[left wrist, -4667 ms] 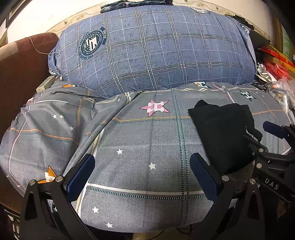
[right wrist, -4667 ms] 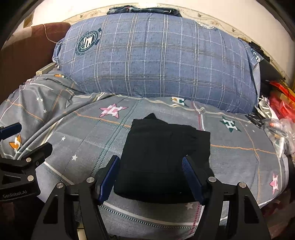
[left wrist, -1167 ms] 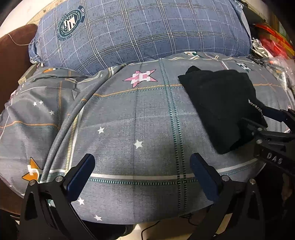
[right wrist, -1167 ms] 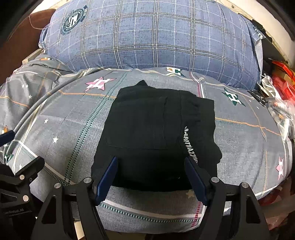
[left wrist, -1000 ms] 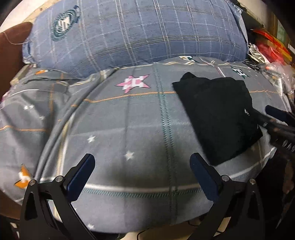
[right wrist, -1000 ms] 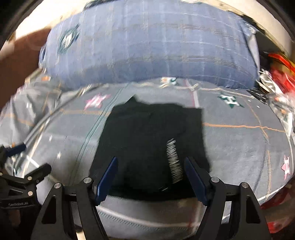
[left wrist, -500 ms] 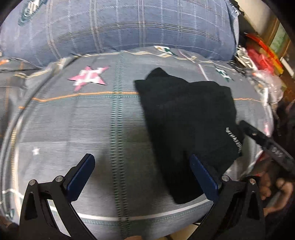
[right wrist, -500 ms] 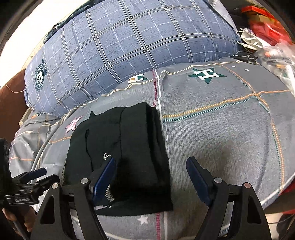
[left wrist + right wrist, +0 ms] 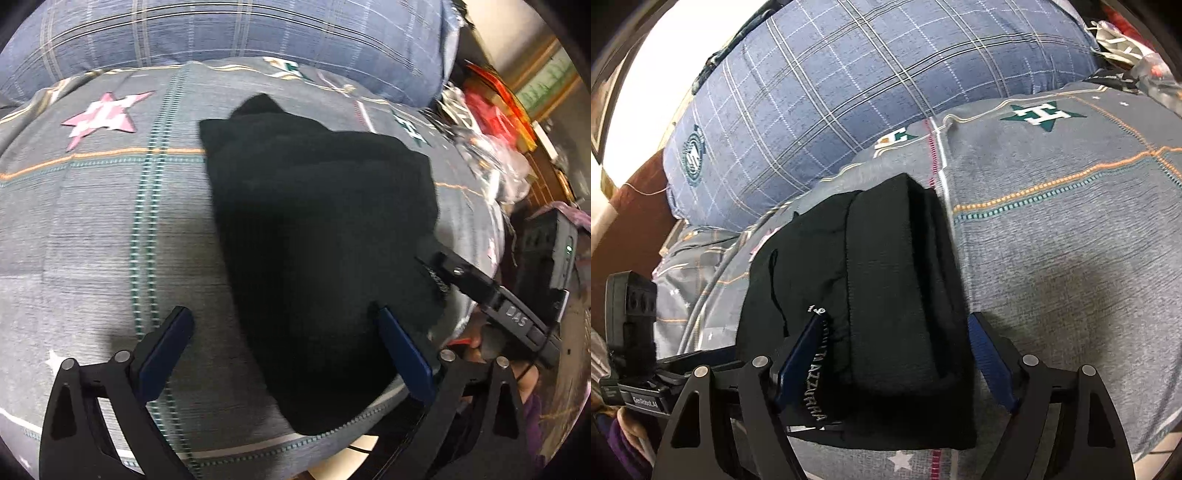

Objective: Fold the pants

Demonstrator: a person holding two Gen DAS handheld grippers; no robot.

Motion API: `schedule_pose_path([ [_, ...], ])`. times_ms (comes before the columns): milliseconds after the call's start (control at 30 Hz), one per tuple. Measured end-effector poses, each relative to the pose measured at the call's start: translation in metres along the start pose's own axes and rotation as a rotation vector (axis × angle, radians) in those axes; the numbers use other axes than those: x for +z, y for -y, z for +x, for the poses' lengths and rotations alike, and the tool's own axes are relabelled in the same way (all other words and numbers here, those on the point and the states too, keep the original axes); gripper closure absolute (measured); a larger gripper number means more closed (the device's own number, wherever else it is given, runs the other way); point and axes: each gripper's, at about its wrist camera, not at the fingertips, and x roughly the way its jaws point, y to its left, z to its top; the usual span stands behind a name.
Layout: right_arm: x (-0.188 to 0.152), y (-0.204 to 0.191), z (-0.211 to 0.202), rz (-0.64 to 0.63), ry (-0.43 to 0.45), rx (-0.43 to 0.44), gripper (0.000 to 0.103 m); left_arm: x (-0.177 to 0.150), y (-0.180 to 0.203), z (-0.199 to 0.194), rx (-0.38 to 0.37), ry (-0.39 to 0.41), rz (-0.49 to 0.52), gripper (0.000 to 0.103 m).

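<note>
Dim indoor light on my views; white glare blows out at ten o'clock on the right, fisheye edges bend, slight motion blur.

The pants (image 9: 886, 295) are matt black knit cloth. The quilt (image 9: 92, 229) is grey woven cotton, slightly coarse; the pillow (image 9: 868, 92) smooth blue check. Gripper pads (image 9: 164, 354) look blue matt plastic.

Grey star-print bed cover (image 9: 92, 236), folded black pants (image 9: 317, 221) at centre, blue plaid pillow (image 9: 871, 92) at 12 o'clock.
</note>
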Motion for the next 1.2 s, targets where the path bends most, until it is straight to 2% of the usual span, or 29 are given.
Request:
schedule_pose_path([
  [67, -0.001, -0.002, 0.001, -0.014, 0.005, 0.003, 0.024, 0.000, 0.006, 0.003, -0.021, -0.009, 0.022, 0.008],
  [167, -0.002, -0.002, 0.001, -0.001, 0.006, 0.044, 0.034, 0.001, 0.012, 0.005, -0.041, -0.012, 0.033, 0.014],
  [267, -0.003, -0.002, 0.000, -0.014, 0.016, 0.039, 0.048, 0.002, 0.012, 0.004, -0.035, -0.002, 0.021, 0.021],
  [367, -0.003, -0.002, -0.001, -0.024, 0.020, 0.058, 0.058, 0.003, 0.010, 0.002, -0.028, 0.014, 0.001, 0.029],
  [533, -0.004, -0.016, 0.003, -0.116, 0.041, 0.012, 0.060, 0.000, 0.010, 0.001, 0.000, 0.031, -0.007, 0.031],
  [667, -0.001, -0.011, 0.005, -0.081, 0.030, 0.038, 0.056, 0.003, 0.007, 0.007, -0.010, 0.023, -0.063, 0.027],
  [833, -0.001, -0.011, 0.008, -0.087, 0.019, 0.033, 0.052, 0.001, 0.011, 0.006, -0.004, 0.046, -0.059, 0.027],
  [900, -0.001, -0.015, 0.007, -0.117, 0.026, 0.023, 0.059, -0.001, 0.012, 0.004, -0.004, 0.063, -0.061, 0.036],
  [967, -0.002, -0.020, 0.003, -0.151, 0.047, 0.018, 0.065, -0.002, 0.013, -0.001, -0.005, 0.077, -0.057, 0.050],
  [1033, -0.004, -0.028, -0.002, -0.196, 0.078, 0.004, 0.070, -0.001, 0.012, -0.005, -0.009, 0.088, -0.056, 0.059],
  [1200, -0.010, -0.046, -0.019, -0.289, 0.171, 0.026, 0.074, -0.001, 0.015, -0.018, -0.001, 0.125, -0.032, 0.070],
])
